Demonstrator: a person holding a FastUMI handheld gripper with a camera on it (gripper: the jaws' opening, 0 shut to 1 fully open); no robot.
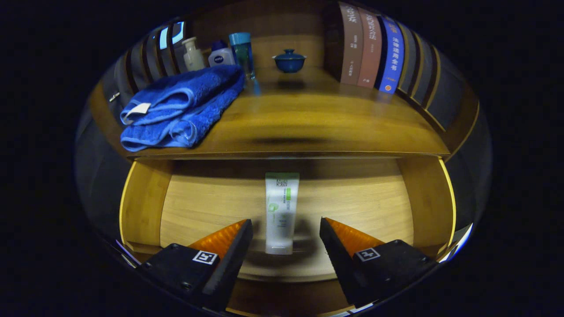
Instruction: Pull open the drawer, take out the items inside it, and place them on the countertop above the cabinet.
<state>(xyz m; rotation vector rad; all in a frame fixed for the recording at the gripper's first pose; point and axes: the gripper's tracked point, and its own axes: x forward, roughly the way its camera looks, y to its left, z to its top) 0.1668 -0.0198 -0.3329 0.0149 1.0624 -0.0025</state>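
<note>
The wooden drawer (145,207) is pulled out under the countertop (308,119). A white tube with green print (281,211) lies flat on the drawer floor, cap end toward me. My gripper (285,226) hangs over the drawer, open, its two fingers spread to either side of the tube's lower half without touching it. The tube's far end lies just short of the shadow under the countertop's front edge.
A folded blue towel (178,108) lies on the countertop's left part. Behind it stand a few small bottles (220,55), and a blue lidded bowl (289,60) sits at the back. Upright books (370,48) line the right side.
</note>
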